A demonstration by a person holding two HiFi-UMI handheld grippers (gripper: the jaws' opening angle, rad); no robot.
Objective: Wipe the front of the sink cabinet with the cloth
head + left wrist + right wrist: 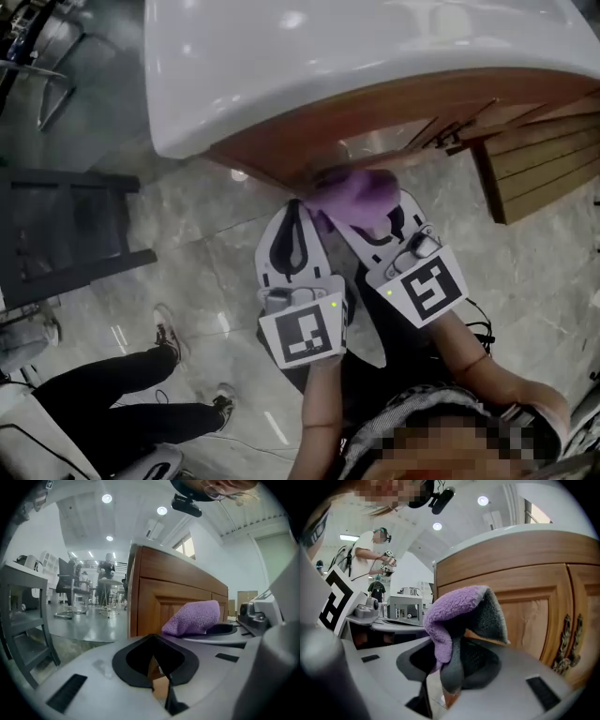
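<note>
The sink cabinet [309,141] is brown wood under a white sink top [328,56]. My right gripper [354,212] is shut on a purple and grey cloth [361,199], holding it close against the cabinet's lower front. In the right gripper view the cloth [454,616] is bunched over the jaws in front of a panelled door [534,616]. My left gripper [298,210] sits just left of it, shut and holding nothing, pointed at the cabinet's corner [140,597]. The left gripper view also shows the cloth [193,618] at the right.
A dark metal rack [66,234] stands on the tiled floor at left. Another person's legs and sneakers [141,370] are at the lower left. Stacked wooden slats [539,159] lie right of the cabinet. Metal door handles [567,644] hang at the cabinet's right.
</note>
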